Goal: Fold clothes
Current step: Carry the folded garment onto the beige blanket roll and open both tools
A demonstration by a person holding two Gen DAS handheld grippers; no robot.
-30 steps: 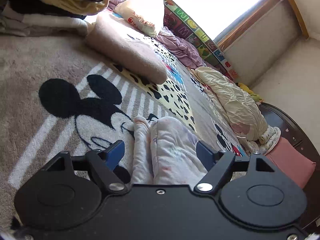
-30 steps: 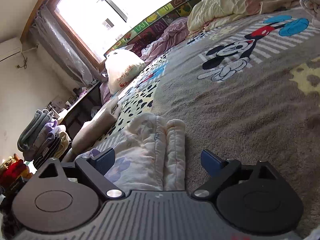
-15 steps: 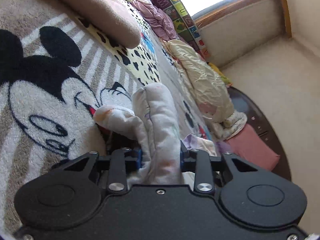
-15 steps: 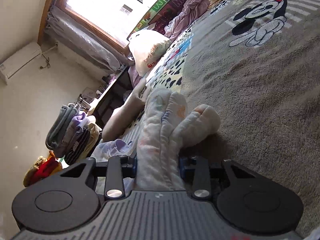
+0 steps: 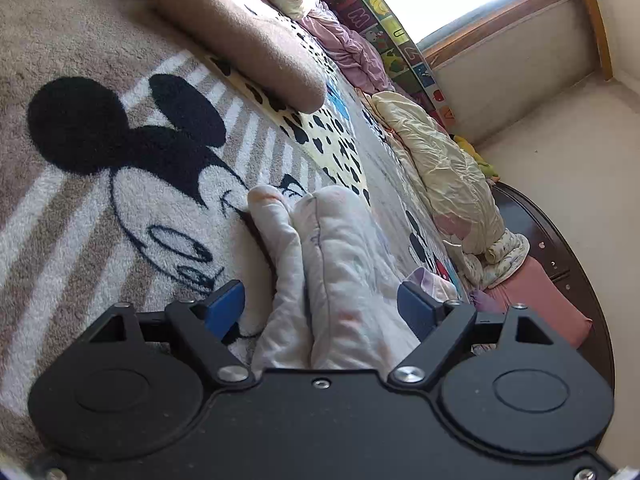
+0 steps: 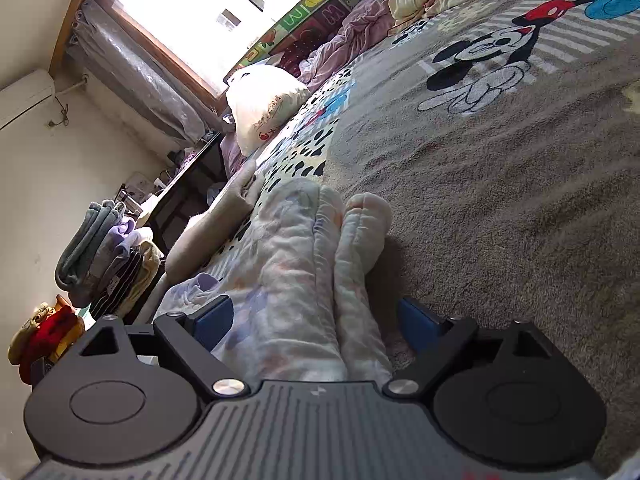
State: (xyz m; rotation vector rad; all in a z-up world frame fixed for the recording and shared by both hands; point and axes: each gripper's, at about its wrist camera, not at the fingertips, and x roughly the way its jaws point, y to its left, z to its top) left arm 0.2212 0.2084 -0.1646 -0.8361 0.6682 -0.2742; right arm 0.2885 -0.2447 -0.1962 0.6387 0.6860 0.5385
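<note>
Folded garment [image 5: 340, 276], a pale padded piece with a faint print, lies on the cartoon-mouse blanket [image 5: 100, 208] as a thick bundle of layers, with a narrower roll of the same cloth running along its left edge in the left wrist view. There the left gripper [image 5: 320, 306] has its blue pads spread wide on either side of the bundle, gripping nothing. A beige bolster [image 5: 240, 36] lies well apart up the bed, and a crumpled cream quilt [image 5: 448, 184] sits toward the bed's far side. In the right wrist view the same garment [image 6: 288, 272] runs forward between the fingers of the right gripper [image 6: 316, 320], which is likewise splayed, its pads standing off the cloth, with the narrow roll on the right side of the bundle. A stack of folded clothes [image 6: 108, 260] stands off the bed at left. Judging by the stacked layers and both tools let go, a fold seems to be set down; whether another fold or a carry to the stack comes next, the pictures do not settle.
</note>
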